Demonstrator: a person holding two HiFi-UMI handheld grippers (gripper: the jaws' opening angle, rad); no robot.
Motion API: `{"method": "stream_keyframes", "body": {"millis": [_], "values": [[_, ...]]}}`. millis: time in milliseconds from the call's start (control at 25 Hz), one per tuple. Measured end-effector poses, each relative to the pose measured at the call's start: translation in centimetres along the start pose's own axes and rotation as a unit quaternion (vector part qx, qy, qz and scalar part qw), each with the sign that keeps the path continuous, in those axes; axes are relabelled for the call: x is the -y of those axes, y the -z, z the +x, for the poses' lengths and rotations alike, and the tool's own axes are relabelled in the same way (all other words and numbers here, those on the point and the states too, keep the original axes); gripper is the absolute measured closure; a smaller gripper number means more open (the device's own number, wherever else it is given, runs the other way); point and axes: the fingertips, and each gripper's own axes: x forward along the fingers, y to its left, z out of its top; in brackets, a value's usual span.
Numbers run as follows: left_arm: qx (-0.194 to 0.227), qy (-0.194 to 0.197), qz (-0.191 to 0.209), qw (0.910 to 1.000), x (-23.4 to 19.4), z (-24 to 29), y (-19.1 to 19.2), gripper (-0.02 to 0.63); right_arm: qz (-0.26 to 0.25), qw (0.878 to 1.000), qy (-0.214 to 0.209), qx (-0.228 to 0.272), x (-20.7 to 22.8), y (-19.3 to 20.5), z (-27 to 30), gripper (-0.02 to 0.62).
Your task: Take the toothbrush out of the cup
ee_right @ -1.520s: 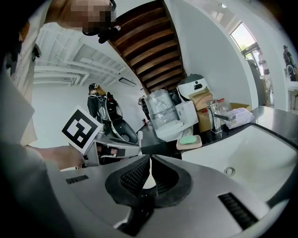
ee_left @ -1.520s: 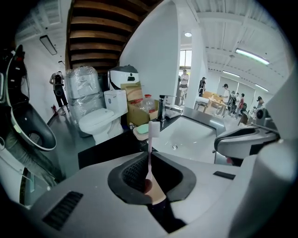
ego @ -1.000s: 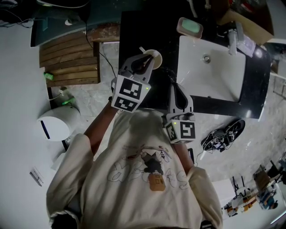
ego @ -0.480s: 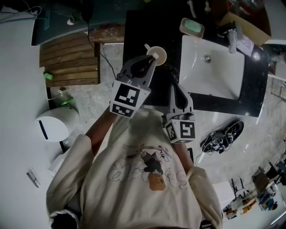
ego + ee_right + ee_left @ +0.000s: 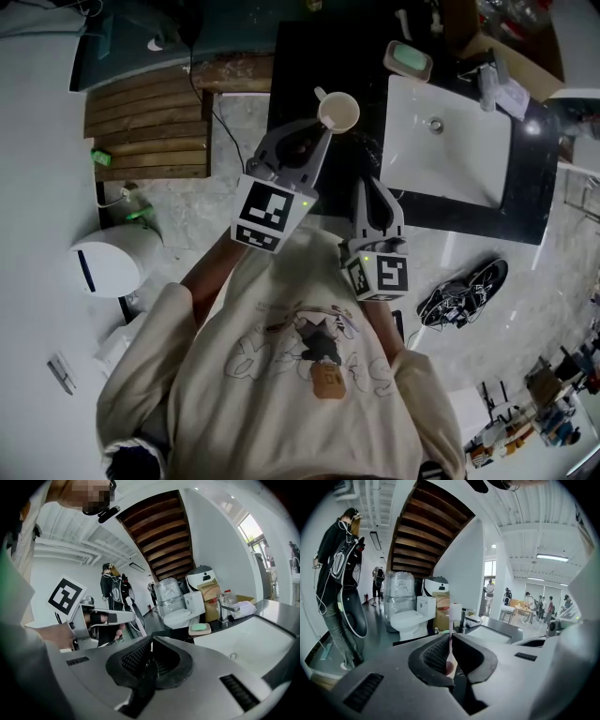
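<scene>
**Toothbrush pinched in the left claw, right at the cup**

The toothbrush (image 5: 450,629) is a slim, pale stick, whitish with a pink tint, and its wider head is on top. The left claw (image 5: 451,637) is squeezed narrow on the stem, 1 pad on each side, gripping well below the head. From above, the round beige cup (image 5: 338,111) sits just past the claw tips, over the black surface (image 5: 305,47). A small white end of the brush pokes past the cup's far rim. Whether the bottom of the handle is out of the cup, I cannot tell.

Round about, the white sink (image 5: 450,164) lies to the right of the cup. A soap dish (image 5: 408,60) with green soap sits at its back corner, and the faucet (image 5: 487,84) is further right. The right claw (image 5: 151,641) hangs nearer the person, short of the cup, its pads pressed together with nothing in them. Across the room stand a white toilet (image 5: 410,618) and a wooden staircase (image 5: 426,531), and other people are about.

The brush's long axis runs upright through the left claw, head up, handle down toward the cup.
</scene>
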Motion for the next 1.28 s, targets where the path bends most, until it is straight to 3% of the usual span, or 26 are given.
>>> {"method": "stream_keyframes", "body": {"millis": [880,1280], "values": [[0.015,-0.014,-0.029,0.9994,0.6,-9.5,2.8,0.577,-0.025,0.999,-0.015,0.018,-6.9,1.2,-3.2,0.572],[0.029,-0.048,-0.053,0.9970,0.4,-15.1,5.1,0.577,-0.031,0.999,-0.018,0.025,-10.7,2.7,-4.8,0.572]]}}
